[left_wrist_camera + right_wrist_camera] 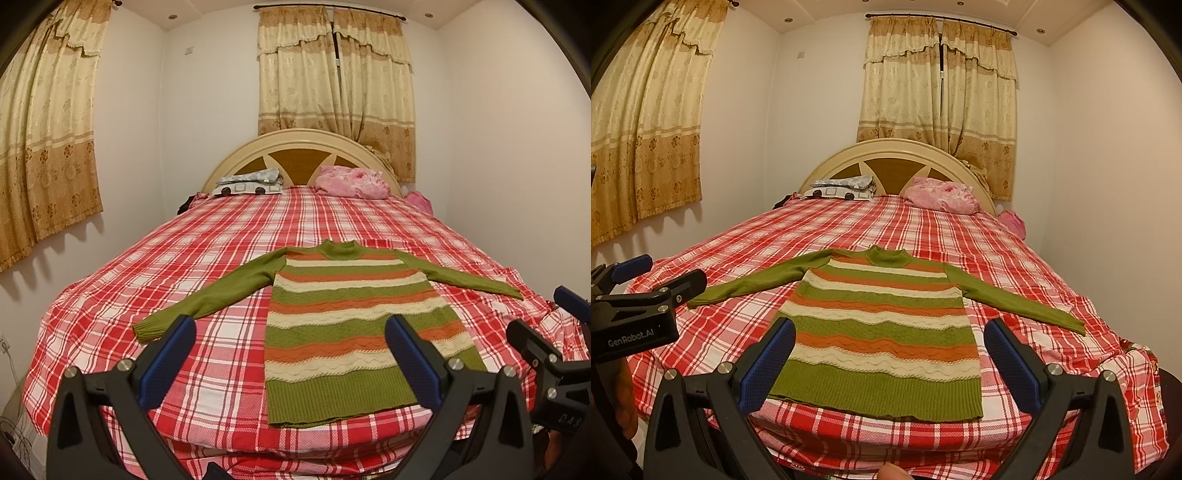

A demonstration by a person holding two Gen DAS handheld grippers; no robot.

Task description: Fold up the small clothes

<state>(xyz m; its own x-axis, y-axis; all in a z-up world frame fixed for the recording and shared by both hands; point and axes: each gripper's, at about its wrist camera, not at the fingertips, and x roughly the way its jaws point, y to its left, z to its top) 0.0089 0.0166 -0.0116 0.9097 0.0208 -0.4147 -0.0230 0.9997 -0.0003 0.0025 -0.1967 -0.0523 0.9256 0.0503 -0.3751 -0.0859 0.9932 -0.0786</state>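
A small knitted sweater with green sleeves and green, orange and cream stripes lies flat and face up near the foot of the bed covered in a red-and-white checked sheet, collar toward the headboard, both sleeves spread straight out to the sides. Nothing is folded yet, and both tools hover short of the hem: the left gripper and the right gripper each have their blue-padded fingers spread wide apart and hold nothing. A tidy first fold probably means pinching one sleeve near its cuff and carrying it across the chest, keeping the knit flat so the body does not drag or bunch on the sheet. The left wrist view shows the left cuff close beside its own finger, and the right gripper at its far right edge. The right wrist view shows the right cuff and the whole hem squarely, plus the left gripper at its left edge.
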